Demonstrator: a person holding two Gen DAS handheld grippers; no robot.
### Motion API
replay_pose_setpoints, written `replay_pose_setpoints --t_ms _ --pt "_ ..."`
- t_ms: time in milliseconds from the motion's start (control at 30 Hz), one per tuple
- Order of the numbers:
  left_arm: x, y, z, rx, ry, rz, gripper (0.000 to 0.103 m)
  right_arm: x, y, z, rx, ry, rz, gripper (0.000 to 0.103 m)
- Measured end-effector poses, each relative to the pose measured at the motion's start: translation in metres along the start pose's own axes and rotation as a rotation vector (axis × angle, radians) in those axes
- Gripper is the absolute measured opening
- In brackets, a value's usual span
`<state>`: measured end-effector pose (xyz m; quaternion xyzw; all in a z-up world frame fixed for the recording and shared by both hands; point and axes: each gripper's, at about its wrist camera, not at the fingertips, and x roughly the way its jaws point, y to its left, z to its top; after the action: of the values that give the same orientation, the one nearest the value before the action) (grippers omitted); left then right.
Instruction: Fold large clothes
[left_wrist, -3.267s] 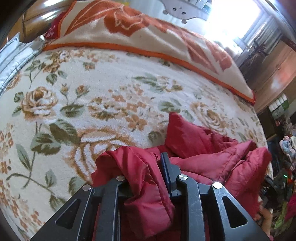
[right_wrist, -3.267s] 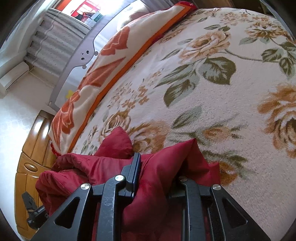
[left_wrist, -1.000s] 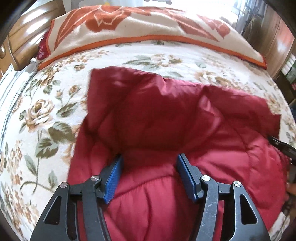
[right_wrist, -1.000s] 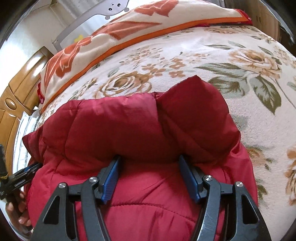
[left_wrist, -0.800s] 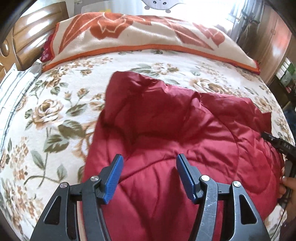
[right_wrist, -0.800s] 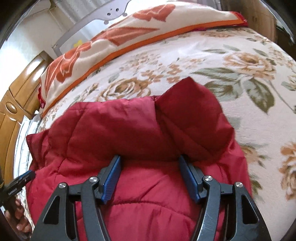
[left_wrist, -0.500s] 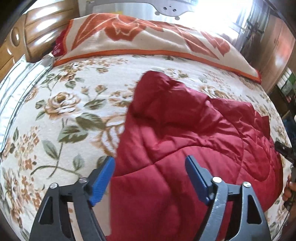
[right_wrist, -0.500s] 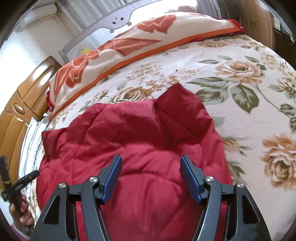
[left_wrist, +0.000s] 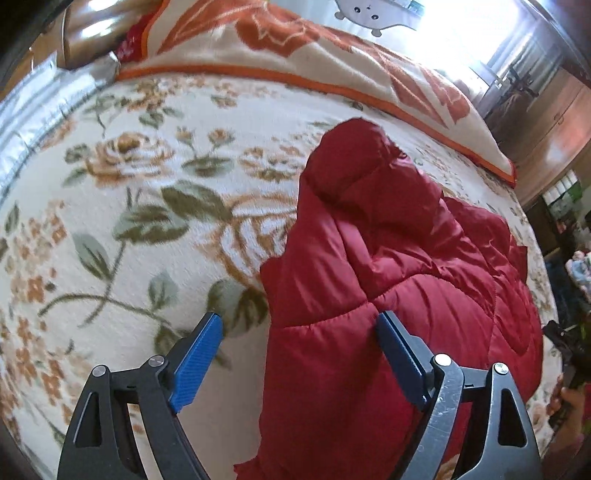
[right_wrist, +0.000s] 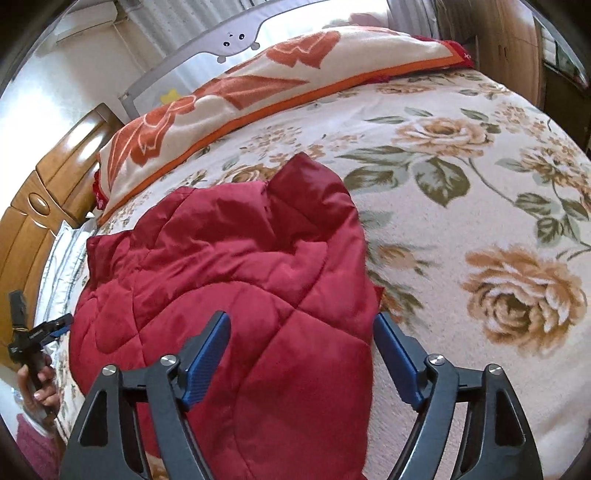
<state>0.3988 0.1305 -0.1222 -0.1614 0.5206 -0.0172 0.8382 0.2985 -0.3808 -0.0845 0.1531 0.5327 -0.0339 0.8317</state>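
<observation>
- Now the red quilted jacket (right_wrist: 236, 295) lies spread on the bed's floral blanket (right_wrist: 461, 206), toward its near edge.
- Left hand-held gripper (left_wrist: 299, 354): jaws wide and just been opening, gripping nothing, straddling the jacket's edge.
- Right hand-held gripper (right_wrist: 301, 354): likewise just been opening, empty above the jacket.
- An orange-patterned blanket (right_wrist: 258, 77) lies along the bed's far edge.

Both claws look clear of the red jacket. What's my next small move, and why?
Probably lower the left claw onto the red quilted jacket at its near left edge: both claws have just been opening and hold nothing, and the jacket lies spread, rumpled, on the floral blanket.
</observation>
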Motion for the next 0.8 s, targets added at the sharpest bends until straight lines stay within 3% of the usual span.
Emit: replay_pose_setpoints --t_ms 200,400,600,700,800 --pt "0.02 0.012 0.005 -0.016 0.053 -0.13 0.09 0.0 -0.033 -0.001 0.097 0.006 0.037 0.089" --pt "0.051 0.022 0.012 -0.024 0.111 -0.219 0.102 0.029 -0.056 -0.004 0.188 0.074 0.154 0.091" --pt "0.096 0.04 0.014 -0.128 0.243 -0.404 0.102 0.069 -0.077 -0.011 0.305 0.147 0.307 0.096" --pt "0.104 0.041 0.014 -0.133 0.23 -0.436 0.102 0.078 -0.078 -0.012 0.325 0.166 0.365 0.097" --pt "0.101 0.033 0.014 -0.084 0.185 -0.43 0.089 0.084 -0.074 -0.012 0.302 0.183 0.396 0.095"
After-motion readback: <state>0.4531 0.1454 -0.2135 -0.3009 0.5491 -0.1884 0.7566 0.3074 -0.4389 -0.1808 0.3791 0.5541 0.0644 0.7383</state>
